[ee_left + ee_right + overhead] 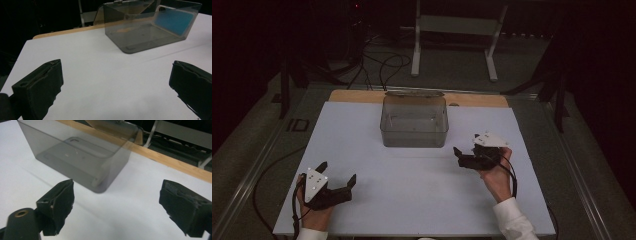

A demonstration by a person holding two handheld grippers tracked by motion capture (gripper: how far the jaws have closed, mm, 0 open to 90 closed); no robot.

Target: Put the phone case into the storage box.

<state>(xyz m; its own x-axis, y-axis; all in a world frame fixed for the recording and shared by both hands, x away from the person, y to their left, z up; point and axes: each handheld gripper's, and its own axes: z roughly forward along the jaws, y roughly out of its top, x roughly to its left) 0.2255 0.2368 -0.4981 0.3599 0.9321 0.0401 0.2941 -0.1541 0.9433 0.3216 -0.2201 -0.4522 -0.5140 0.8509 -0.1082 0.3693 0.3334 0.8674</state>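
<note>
A smoky transparent plastic box (414,121) with its lid tipped open at the back stands at the far middle of the white table top (412,190). My left gripper (337,173) rests near the front left, open, nothing between its jaws. My right gripper (466,143) sits to the right of the box, a short way from its right wall, open and holding nothing. In the left gripper view the box (150,27) stands ahead to the right, beyond the left gripper (116,85). In the right gripper view the box (77,155) is close ahead to the left of the right gripper (116,206).
A wooden strip (352,96) edges the table's far side. Behind it are a white metal frame (417,45) and cables (382,65) on the floor. A blue reflection (175,21) shows on the box's far wall. Bare white surface lies between the two grippers.
</note>
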